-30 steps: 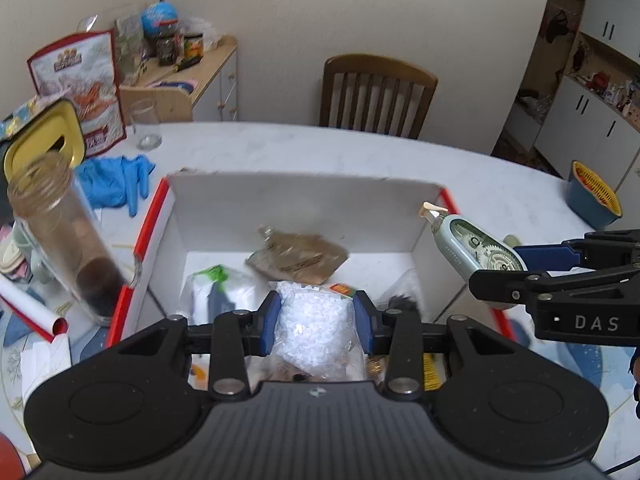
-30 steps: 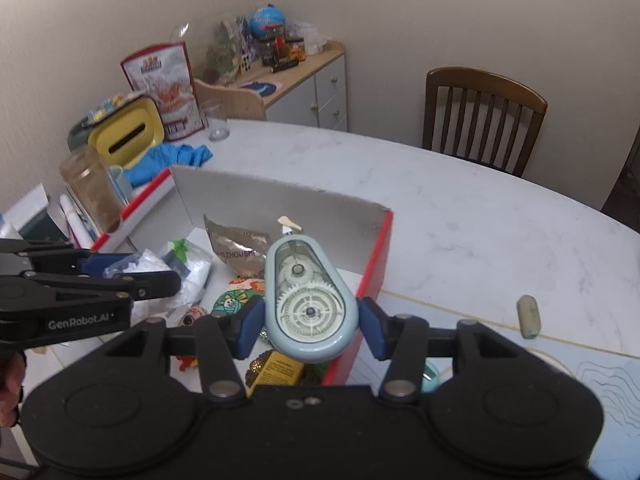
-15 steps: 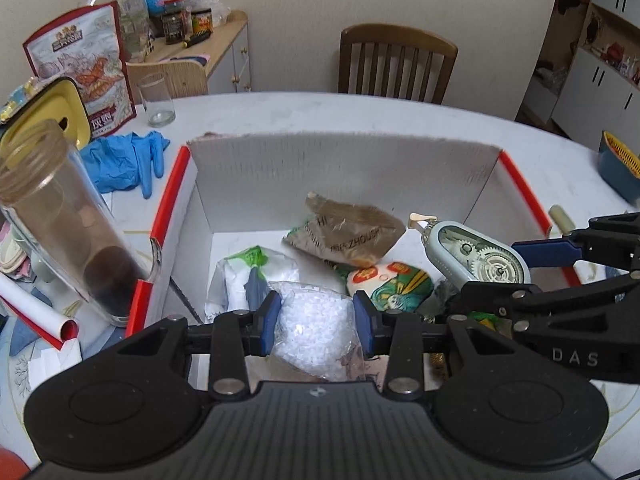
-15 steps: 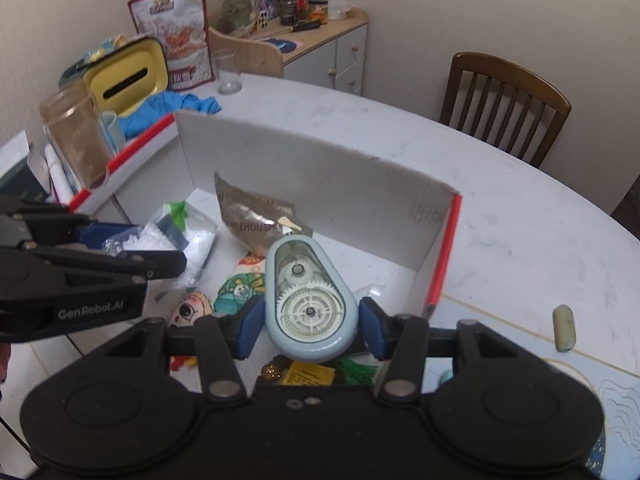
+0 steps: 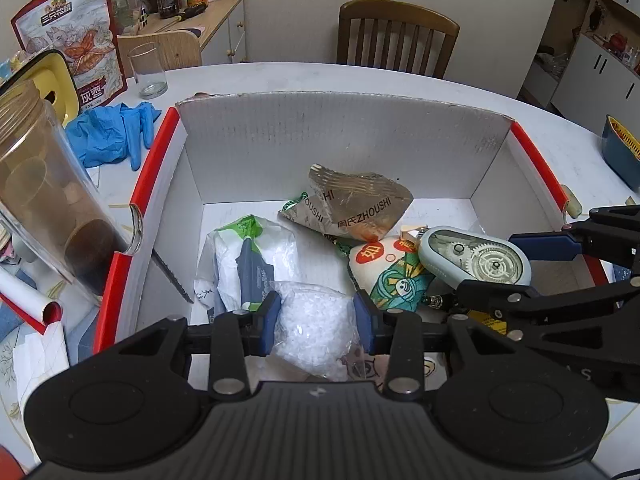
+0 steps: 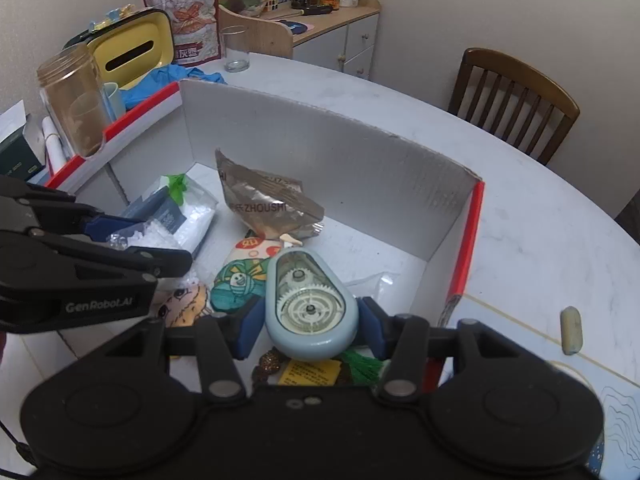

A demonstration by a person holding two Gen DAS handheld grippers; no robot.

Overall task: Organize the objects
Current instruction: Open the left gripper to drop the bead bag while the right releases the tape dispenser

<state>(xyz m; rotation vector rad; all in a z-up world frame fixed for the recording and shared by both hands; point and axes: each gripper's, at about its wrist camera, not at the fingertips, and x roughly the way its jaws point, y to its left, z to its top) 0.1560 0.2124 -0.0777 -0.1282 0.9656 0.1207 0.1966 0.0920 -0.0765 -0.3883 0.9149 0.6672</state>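
A white cardboard box (image 5: 344, 140) with red edges sits open on the table. My left gripper (image 5: 316, 320) is shut on a clear bag of white beads (image 5: 316, 332), held low inside the box. My right gripper (image 6: 310, 326) is shut on a pale blue correction tape dispenser (image 6: 310, 304), also over the box; it shows in the left wrist view (image 5: 476, 258). In the box lie a brown foil packet (image 5: 356, 208), a white bag with a dark blue item (image 5: 248, 264) and a cartoon-printed pouch (image 5: 392, 272).
Left of the box stand a clear plastic jar (image 5: 48, 208), blue gloves (image 5: 112, 132), a drinking glass (image 5: 148, 72), a yellow container (image 6: 132, 52) and a snack bag (image 5: 68, 44). A small beige capsule (image 6: 571, 330) lies right of the box. A wooden chair (image 5: 396, 36) stands behind the table.
Both grippers have moved forward and down into the box, each keeping hold of its object. The box contents now look closer.
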